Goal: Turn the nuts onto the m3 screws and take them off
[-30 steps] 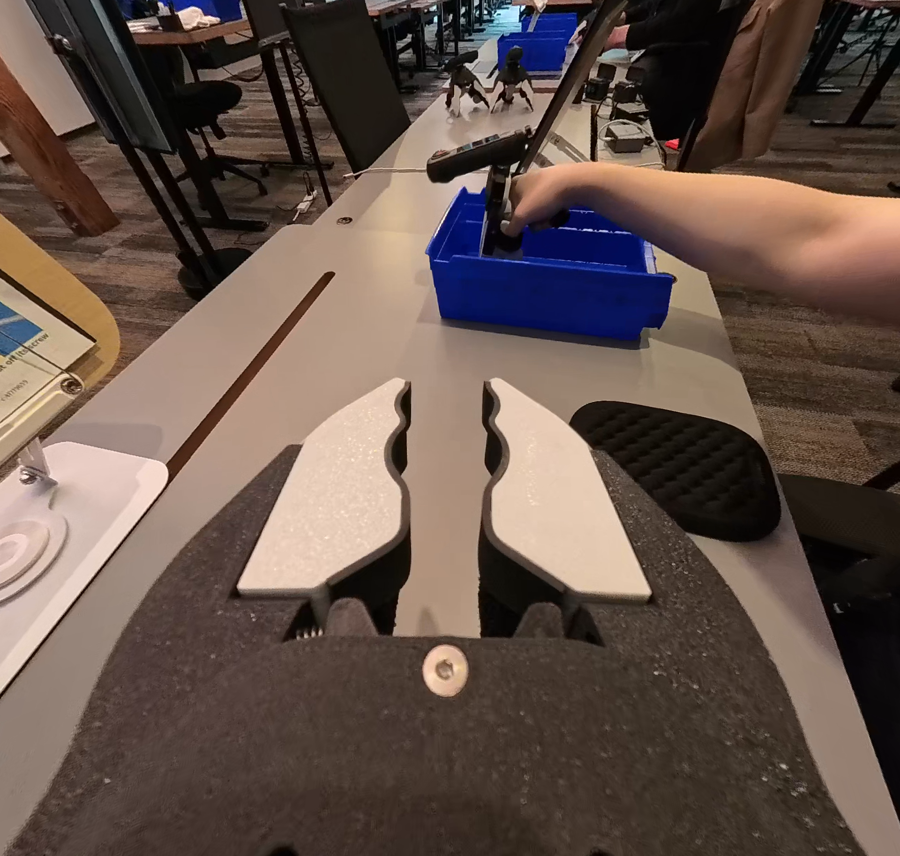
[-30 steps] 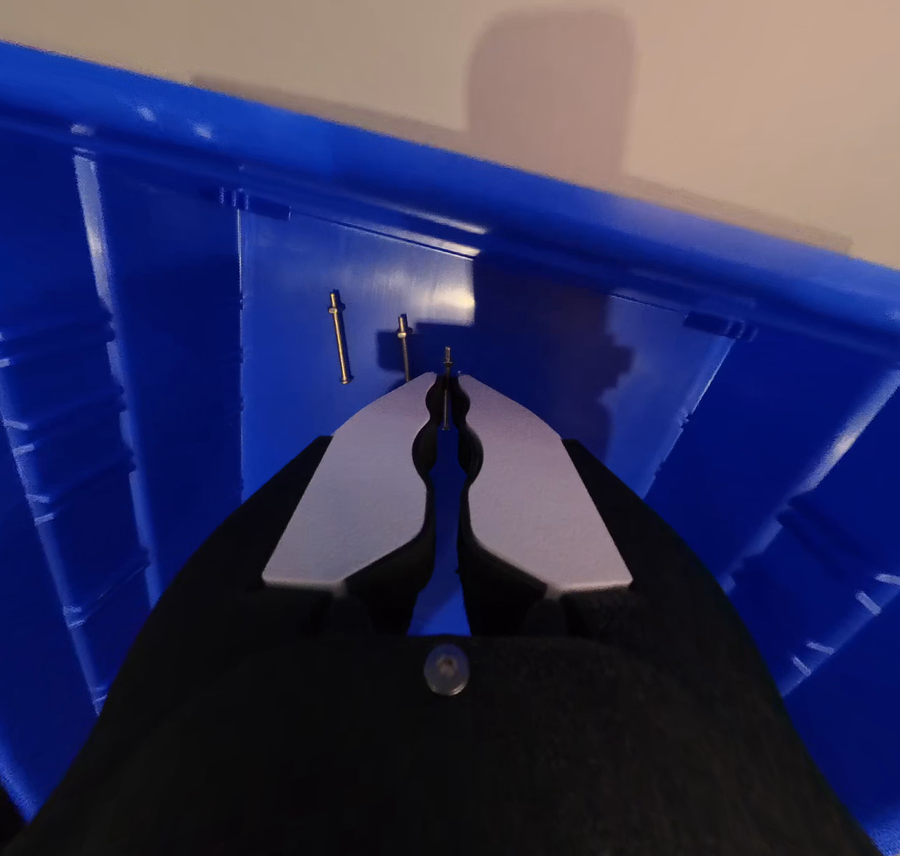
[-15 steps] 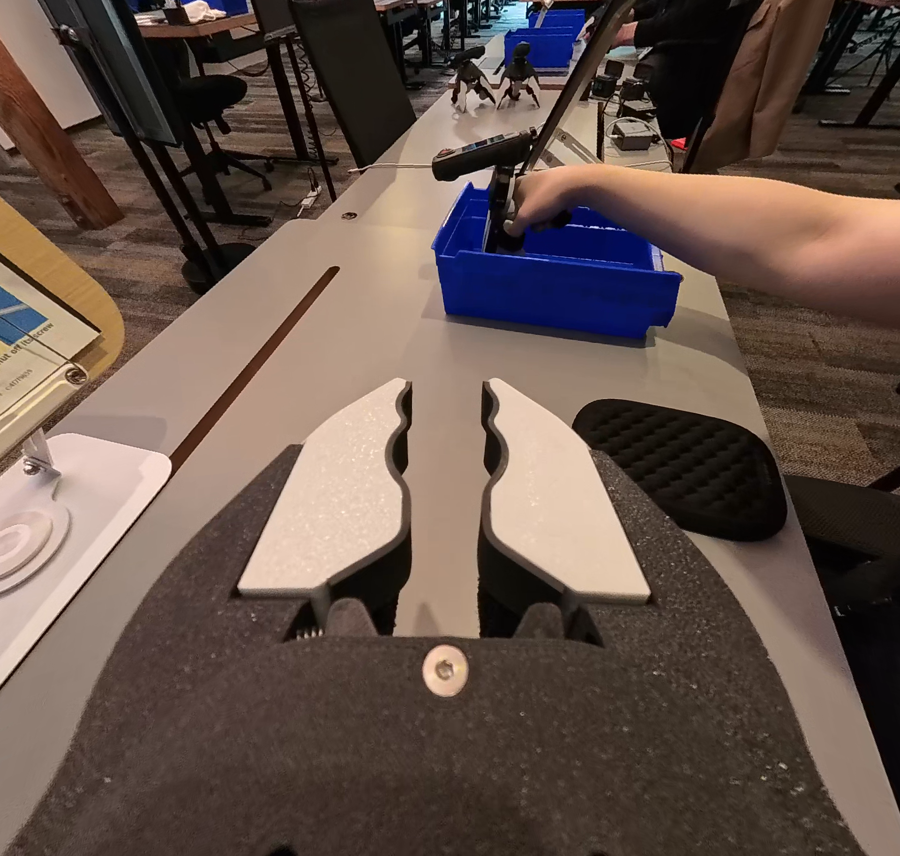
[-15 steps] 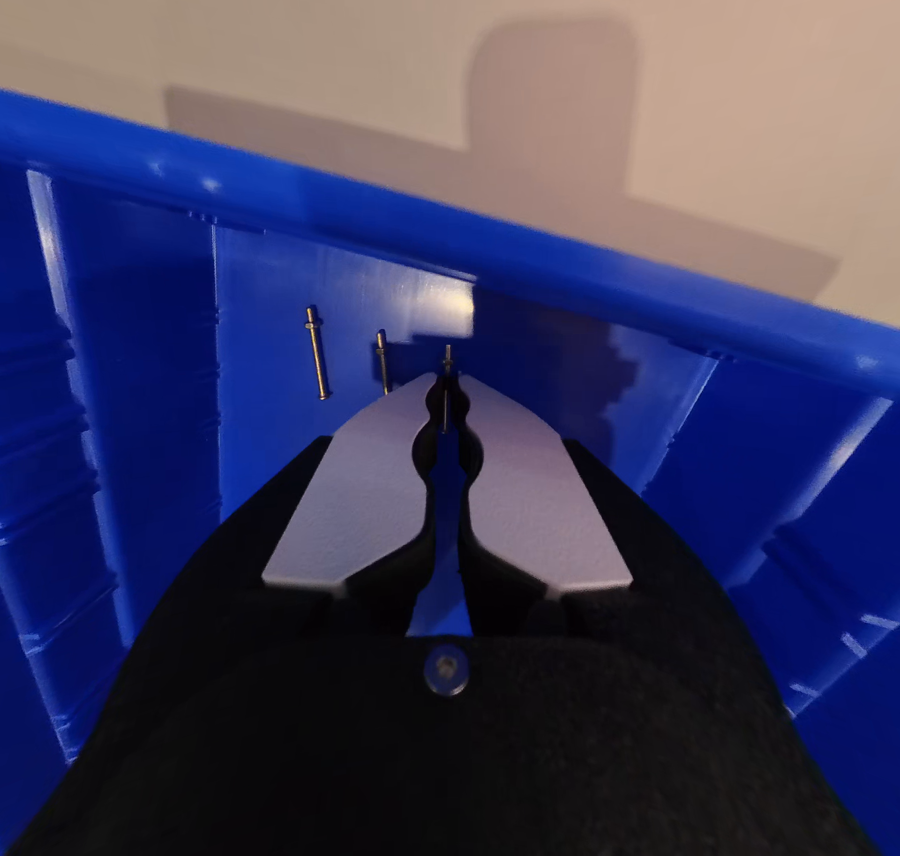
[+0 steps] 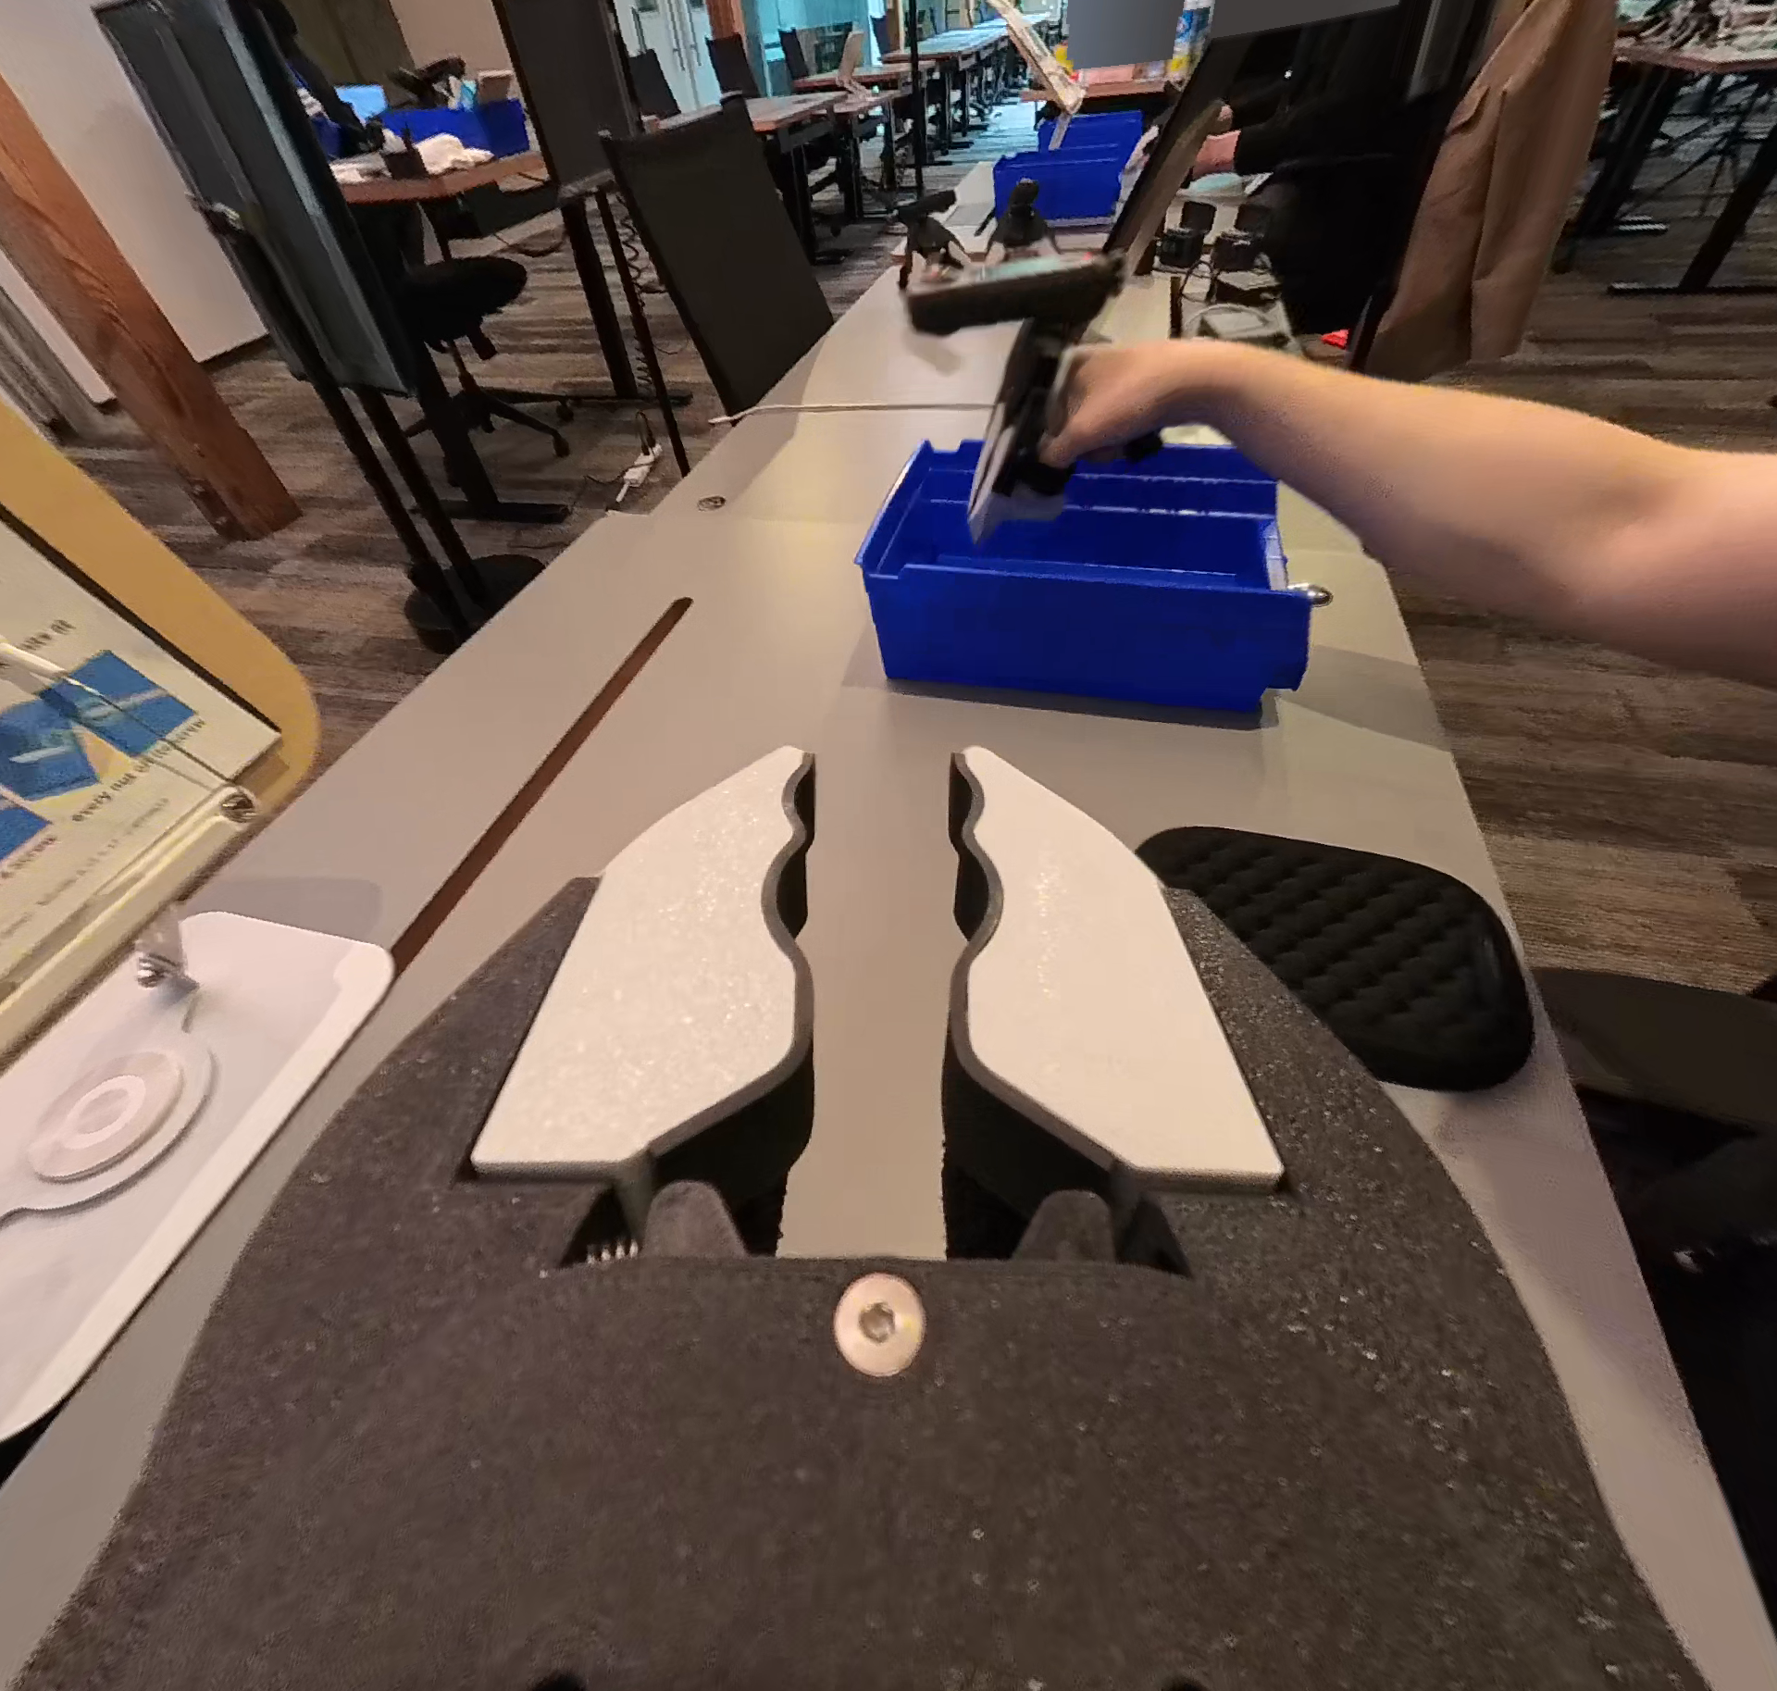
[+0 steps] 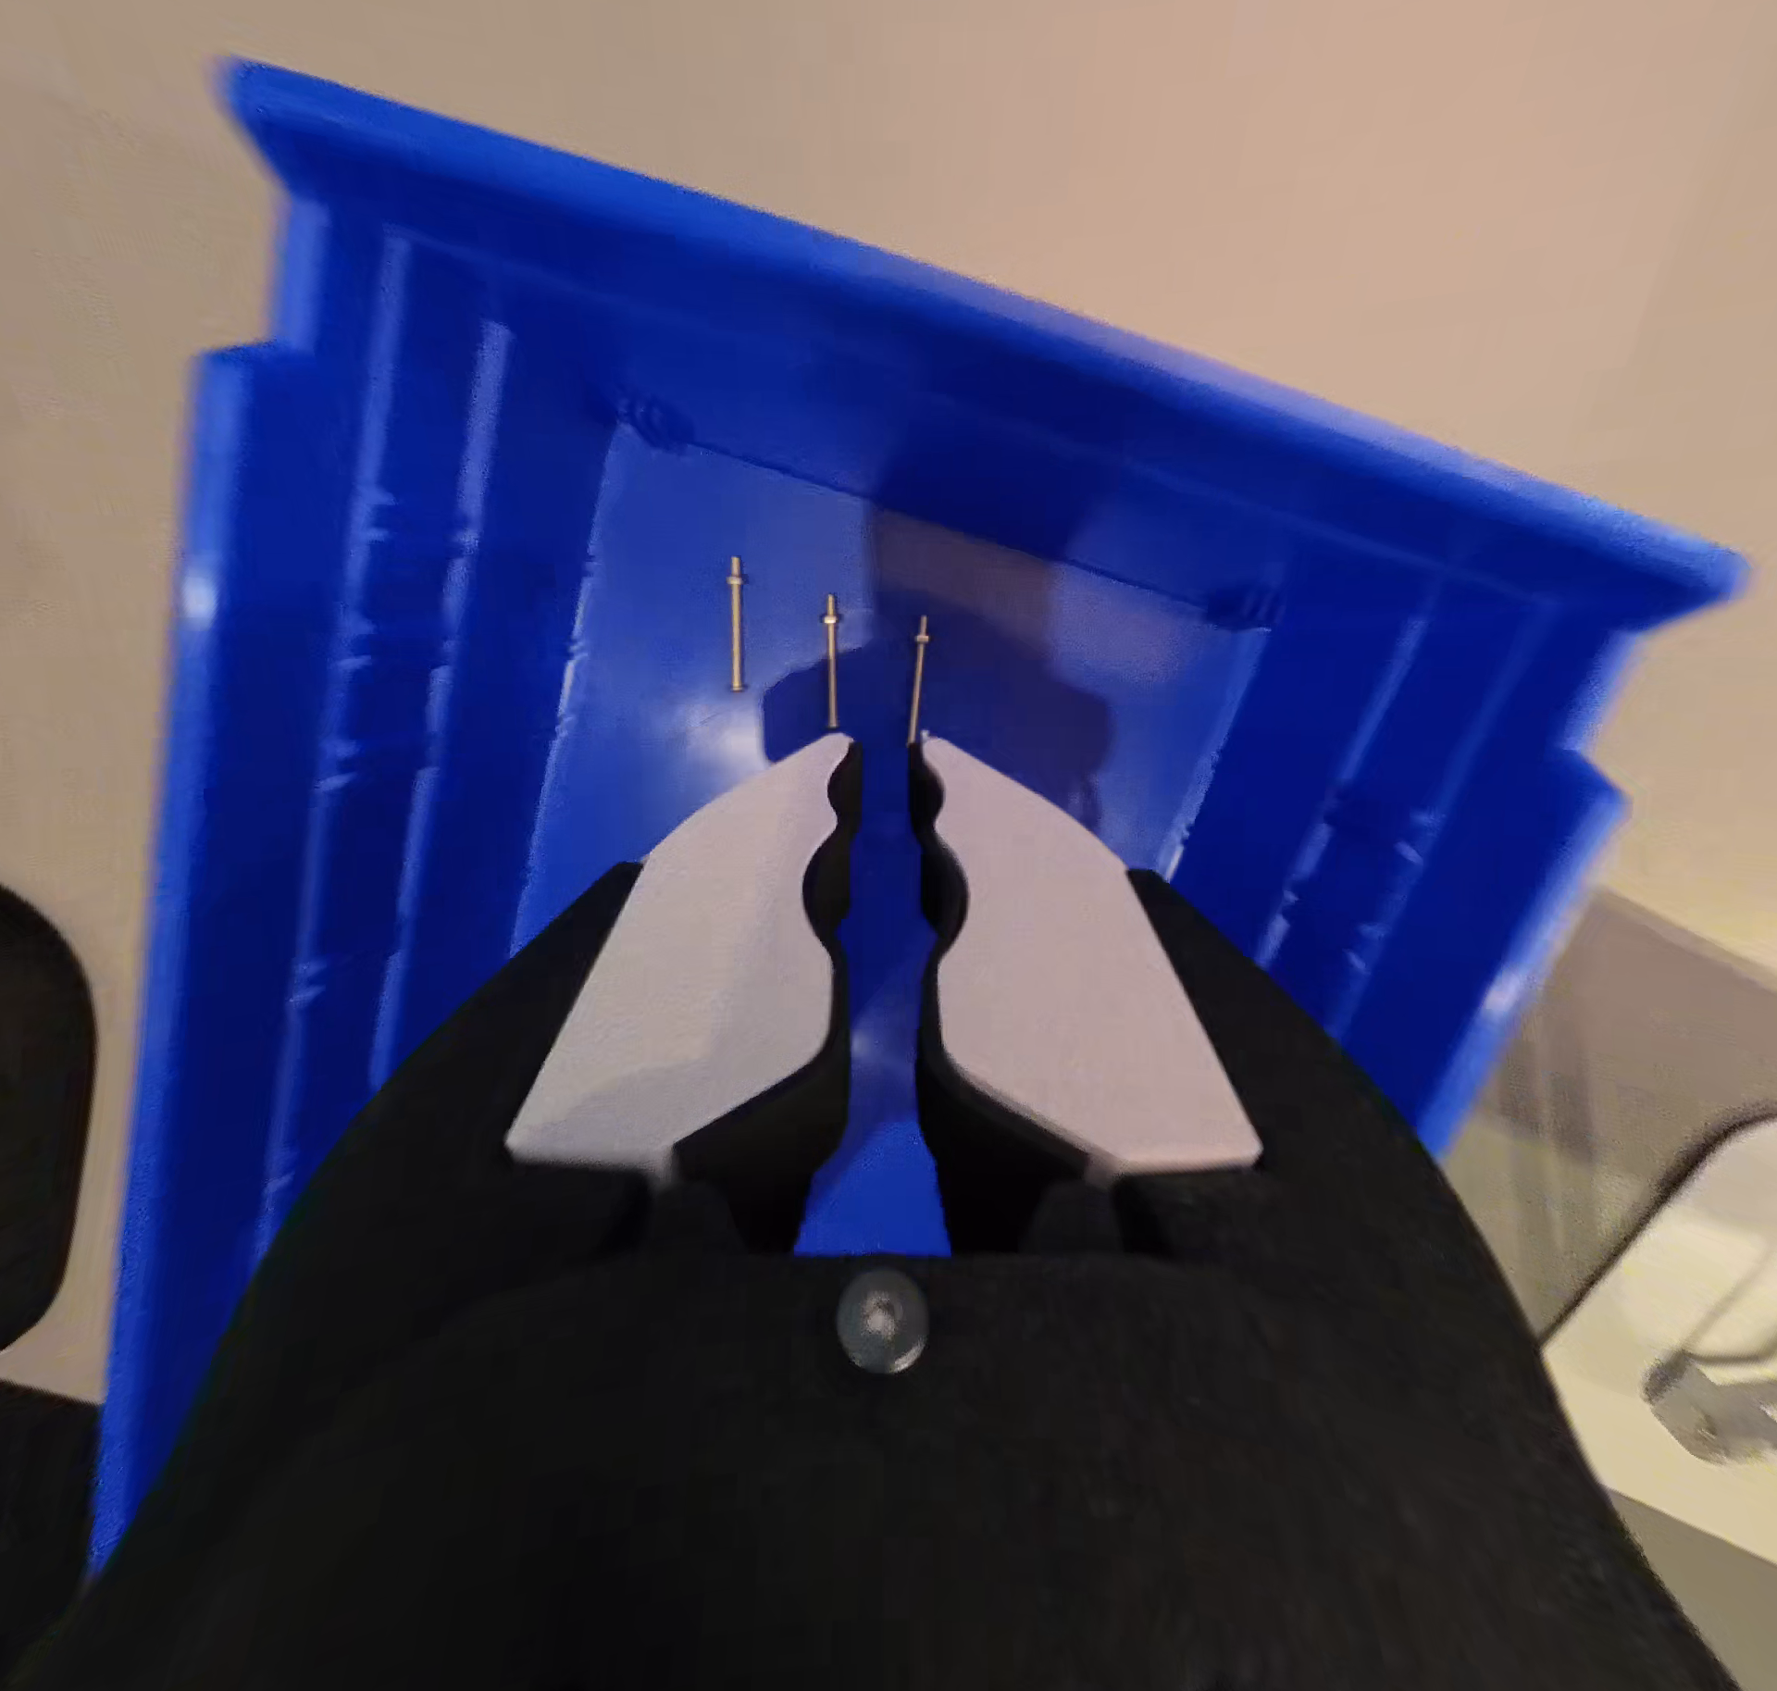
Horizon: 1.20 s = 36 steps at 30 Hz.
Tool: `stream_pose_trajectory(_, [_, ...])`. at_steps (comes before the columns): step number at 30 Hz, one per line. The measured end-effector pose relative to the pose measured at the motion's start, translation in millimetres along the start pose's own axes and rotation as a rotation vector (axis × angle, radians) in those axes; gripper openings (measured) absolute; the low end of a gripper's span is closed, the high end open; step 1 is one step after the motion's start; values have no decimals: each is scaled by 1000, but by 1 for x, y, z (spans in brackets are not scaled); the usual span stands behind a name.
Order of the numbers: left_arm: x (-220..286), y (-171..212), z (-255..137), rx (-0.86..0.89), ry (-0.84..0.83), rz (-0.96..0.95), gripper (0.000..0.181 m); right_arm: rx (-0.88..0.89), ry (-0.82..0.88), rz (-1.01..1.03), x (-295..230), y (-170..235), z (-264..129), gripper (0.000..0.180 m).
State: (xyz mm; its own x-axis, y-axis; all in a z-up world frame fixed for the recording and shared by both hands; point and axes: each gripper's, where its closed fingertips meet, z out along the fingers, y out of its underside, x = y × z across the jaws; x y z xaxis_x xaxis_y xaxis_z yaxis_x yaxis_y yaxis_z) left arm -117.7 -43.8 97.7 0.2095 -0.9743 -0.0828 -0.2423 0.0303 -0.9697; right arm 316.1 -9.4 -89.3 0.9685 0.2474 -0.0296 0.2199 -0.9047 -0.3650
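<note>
Three thin brass screws, each with a nut near its far end, lie side by side on the floor of the blue bin [image 6: 962, 299]: left [image 6: 736, 626], middle [image 6: 830, 659], right [image 6: 918, 678]. My right gripper [image 6: 883, 749] is slightly open and empty, raised above the bin floor, its right fingertip close to the near end of the right screw. In the left wrist view the right gripper [image 5: 1000, 510] hangs over the bin [image 5: 1087, 626], held by a hand. My left gripper [image 5: 880, 765] is open and empty, over the grey table short of the bin.
A black padded mat [image 5: 1346, 952] lies to the right of my left gripper. A white stand base [image 5: 192, 1068] with a framed sheet [image 5: 96, 731] stands at the left. A long slot [image 5: 548, 779] runs along the table. A cable [image 6: 1635, 1260] lies beside the bin. The tips of one gripper are about 50 cm away from the tips of the other.
My right gripper was shut on the right screw down in the bin. It has opened, let the screw go and pulled up and back. The left gripper stays open and has barely moved.
</note>
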Motion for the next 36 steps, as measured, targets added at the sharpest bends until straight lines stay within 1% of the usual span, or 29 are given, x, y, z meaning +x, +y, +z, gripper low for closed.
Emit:
stream_pose_trajectory(3, [-3,-5,-7,13,-27,11,26,177,31,-36,-16,-19,-52,9])
stream_pose_trajectory(7, [-15,-5,-15,15,-90,3,26,468,40,-123,-67,-56,-125,10])
stream_pose_trajectory(10, [-30,-4,-22,8,-172,8,26,657,4,-213,-127,-83,-165,13])
stream_pose_trajectory(14, [-56,3,-33,-23,-314,9,26,832,-123,-335,-220,-114,-192,14])
stream_pose_trajectory(16, [-70,7,-41,-38,-393,10,26,892,-189,-391,-264,-128,-196,15])
stream_pose_trajectory(19, [-90,11,-58,-60,-522,7,26,985,-234,-462,-317,-146,-197,16])
stream_pose_trajectory(23, [-108,9,-87,-58,-680,23,26,1121,-297,-531,-371,-169,-200,13])
stream_pose_trajectory(25, [-115,10,-100,-54,-728,19,26,1157,-324,-568,-390,-179,-199,12])
stream_pose_trajectory(31, [-132,23,-119,-48,-775,-41,26,1123,-367,-591,-416,-200,-166,12])
stream_pose_trajectory(34, [-136,23,-124,-32,-769,-62,25,1107,-341,-600,-416,-205,-150,11])
stream_pose_trajectory(36, [-138,23,-127,-24,-767,-64,24,1127,-342,-587,-413,-207,-146,11])
